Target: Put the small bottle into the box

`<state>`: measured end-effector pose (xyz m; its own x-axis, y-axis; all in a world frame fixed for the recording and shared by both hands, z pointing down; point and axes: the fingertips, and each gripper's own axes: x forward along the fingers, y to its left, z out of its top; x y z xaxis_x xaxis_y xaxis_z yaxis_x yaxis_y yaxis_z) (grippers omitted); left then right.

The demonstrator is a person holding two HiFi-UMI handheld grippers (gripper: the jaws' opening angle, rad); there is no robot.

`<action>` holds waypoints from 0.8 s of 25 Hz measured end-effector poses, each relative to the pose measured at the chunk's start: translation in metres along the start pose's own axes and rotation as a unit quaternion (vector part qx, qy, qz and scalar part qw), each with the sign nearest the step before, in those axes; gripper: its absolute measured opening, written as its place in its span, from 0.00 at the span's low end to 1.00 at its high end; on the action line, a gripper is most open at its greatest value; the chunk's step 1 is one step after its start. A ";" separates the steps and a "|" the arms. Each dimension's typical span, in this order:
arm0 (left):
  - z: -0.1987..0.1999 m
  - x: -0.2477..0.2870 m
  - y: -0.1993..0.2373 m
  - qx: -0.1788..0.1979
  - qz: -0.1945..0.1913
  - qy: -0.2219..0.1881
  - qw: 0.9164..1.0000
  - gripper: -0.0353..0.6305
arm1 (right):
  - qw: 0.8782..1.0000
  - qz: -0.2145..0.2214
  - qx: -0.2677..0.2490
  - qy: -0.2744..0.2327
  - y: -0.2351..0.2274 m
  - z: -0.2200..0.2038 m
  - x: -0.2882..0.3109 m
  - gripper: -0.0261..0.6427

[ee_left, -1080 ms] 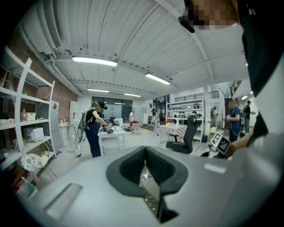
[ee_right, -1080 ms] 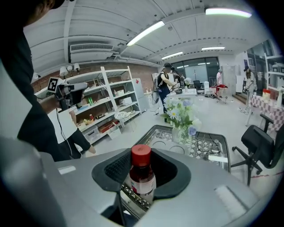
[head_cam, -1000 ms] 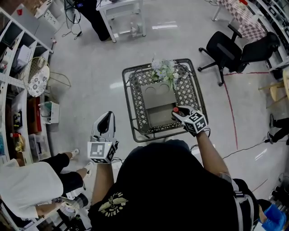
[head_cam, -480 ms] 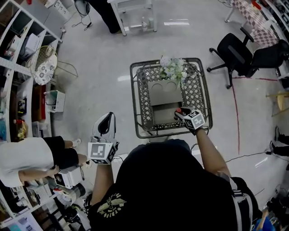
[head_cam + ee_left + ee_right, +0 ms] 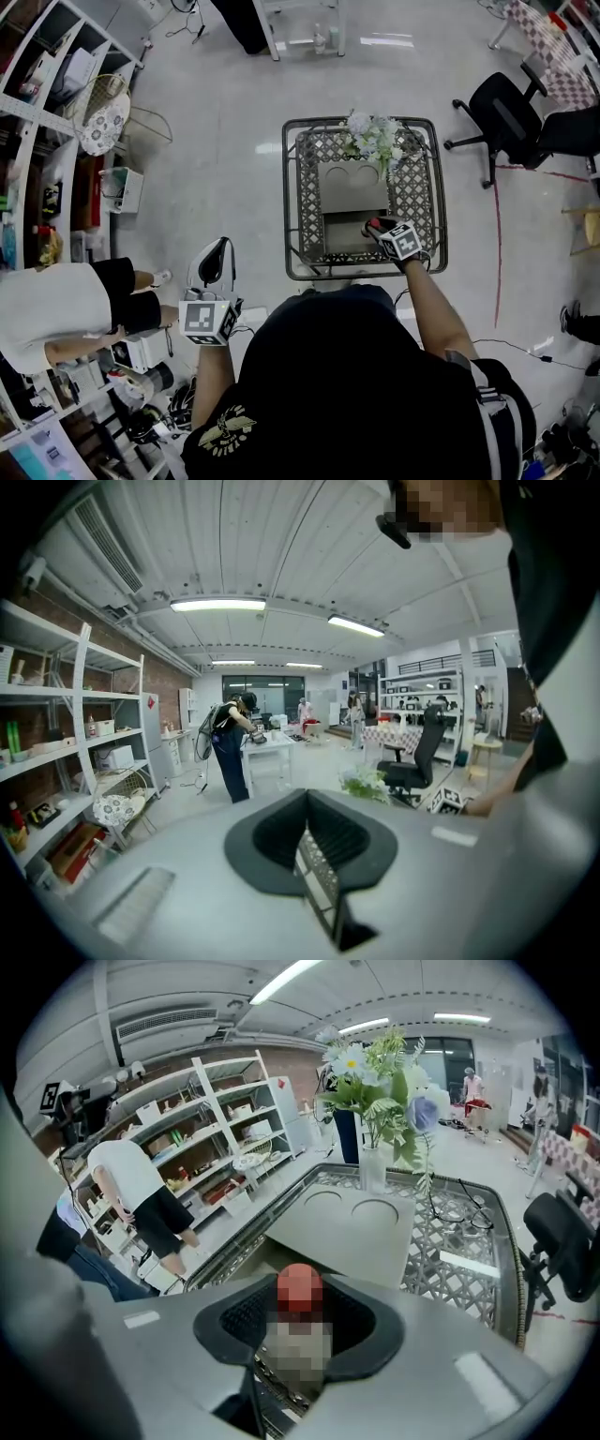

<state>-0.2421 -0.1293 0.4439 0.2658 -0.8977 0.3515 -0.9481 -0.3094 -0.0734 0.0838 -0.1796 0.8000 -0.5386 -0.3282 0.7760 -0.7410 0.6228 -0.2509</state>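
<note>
A small bottle [image 5: 300,1290] with a red cap [image 5: 373,224] sits between the jaws of my right gripper [image 5: 302,1330], which is shut on it. The right gripper [image 5: 380,229] hangs over the near right corner of an open grey box [image 5: 345,236]. The box's lid [image 5: 349,1230], with two round cut-outs, lies folded back beyond it. My left gripper [image 5: 214,261] is off to the left of the table, over the floor, shut with nothing in it. The left gripper [image 5: 311,834] points out into the room.
The box rests on a metal lattice table [image 5: 412,192]. A vase of flowers [image 5: 375,1082] stands at its far edge, and a pair of glasses [image 5: 461,1209] lies at the right. A person [image 5: 66,309] stands at the left by the shelves [image 5: 37,112]. An office chair [image 5: 511,117] is at the right.
The view has shifted, so the table sits further right and higher in frame. My right gripper still holds the bottle at the box's near right corner. The person at left has moved.
</note>
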 end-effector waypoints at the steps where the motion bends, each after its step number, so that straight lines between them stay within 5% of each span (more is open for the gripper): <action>1: 0.000 0.000 0.000 0.000 0.001 0.000 1.000 0.05 | 1.000 -0.001 -0.001 0.003 -0.001 -0.002 0.002 0.27; 14: 0.001 0.002 -0.007 -0.007 -0.006 -0.010 1.000 0.05 | 1.000 -0.009 -0.007 0.002 0.002 -0.009 0.008 0.24; 20: 0.007 0.008 -0.015 -0.009 -0.028 -0.022 0.999 0.05 | 0.999 -0.008 0.013 -0.045 0.012 0.010 -0.018 0.16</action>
<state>-0.2246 -0.1343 0.4416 0.3249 -0.8922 0.3136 -0.9347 -0.3534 -0.0371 0.0809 -0.1734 0.7773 -0.5594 -0.4010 0.7255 -0.7594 0.5987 -0.2546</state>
